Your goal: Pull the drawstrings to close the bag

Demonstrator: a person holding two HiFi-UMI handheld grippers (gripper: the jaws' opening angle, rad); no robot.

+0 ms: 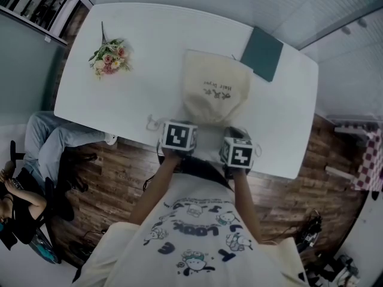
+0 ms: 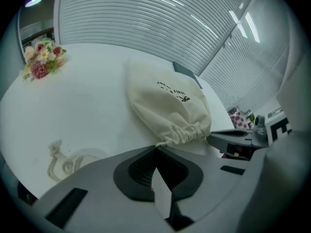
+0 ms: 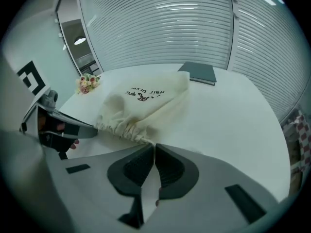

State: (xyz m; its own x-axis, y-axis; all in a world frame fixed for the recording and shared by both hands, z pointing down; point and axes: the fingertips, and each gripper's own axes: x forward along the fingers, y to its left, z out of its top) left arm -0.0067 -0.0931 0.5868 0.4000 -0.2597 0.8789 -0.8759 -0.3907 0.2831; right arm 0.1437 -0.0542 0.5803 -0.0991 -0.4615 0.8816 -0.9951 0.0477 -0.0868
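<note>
A cream drawstring bag [image 1: 214, 91] with dark print lies in the middle of the white table [image 1: 149, 46]. Its gathered mouth [image 2: 187, 131] faces the near edge and is puckered tight. My left gripper [image 2: 156, 148] sits at the mouth's left corner, shut on the drawstring end [image 2: 162, 142] that runs into its jaws. At the mouth's other corner my right gripper [image 3: 153, 147] is shut on the other drawstring end [image 3: 145, 140]. Both marker cubes [image 1: 178, 136] [image 1: 237, 152] hover side by side over the table's near edge.
A small flower bunch [image 1: 109, 57] lies at the table's far left. A dark green pad [image 1: 262, 52] lies beyond the bag on the right. A loose cream cord coil [image 2: 65, 163] lies left of the left gripper. A seated person's legs [image 1: 54, 139] are off the left edge.
</note>
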